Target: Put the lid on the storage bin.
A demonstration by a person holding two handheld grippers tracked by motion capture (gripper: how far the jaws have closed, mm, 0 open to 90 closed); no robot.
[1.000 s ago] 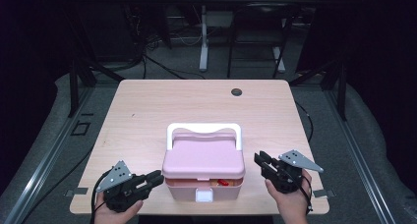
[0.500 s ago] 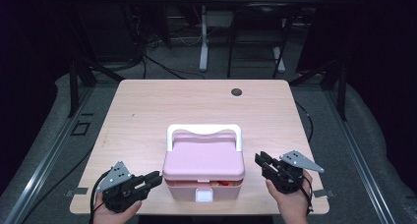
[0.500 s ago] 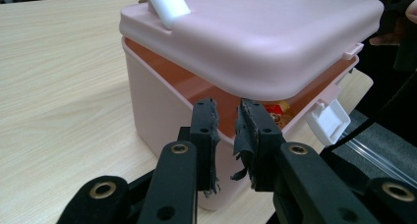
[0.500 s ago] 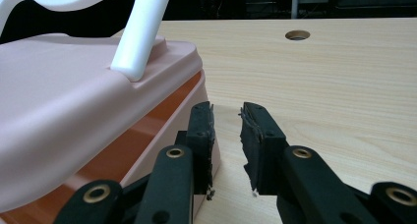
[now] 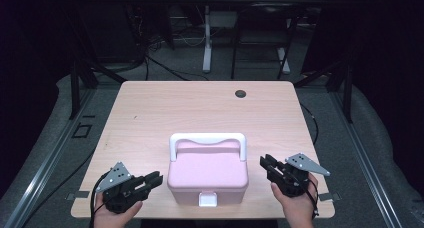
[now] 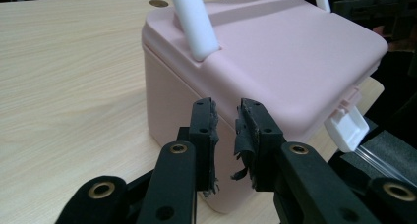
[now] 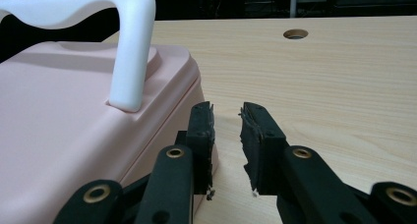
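A pink box (image 5: 207, 175) with a white handle (image 5: 207, 138) stands near the table's front edge, its lid down and its white latch (image 5: 208, 199) at the front. My left gripper (image 5: 155, 179) lies just off the box's left side and points at it. Its jaws have just been opening a little and have nothing between them. In the left gripper view the left gripper (image 6: 227, 111) faces the box (image 6: 275, 52) wall below the handle (image 6: 194, 22). My right gripper (image 5: 265, 164) rests off the box's right side, open and empty. In the right gripper view the right gripper (image 7: 227, 113) lies beside the box (image 7: 54, 111).
The wooden table (image 5: 190, 108) has a round cable hole (image 5: 240, 93) at the far middle. Dark floor, cables and stand legs lie beyond the far edge. Both of the person's hands rest at the near edge.
A red spot that showed under the lid at the box's front one second ago is hidden now, and the lid sits flat. Both hands have stayed where they were.
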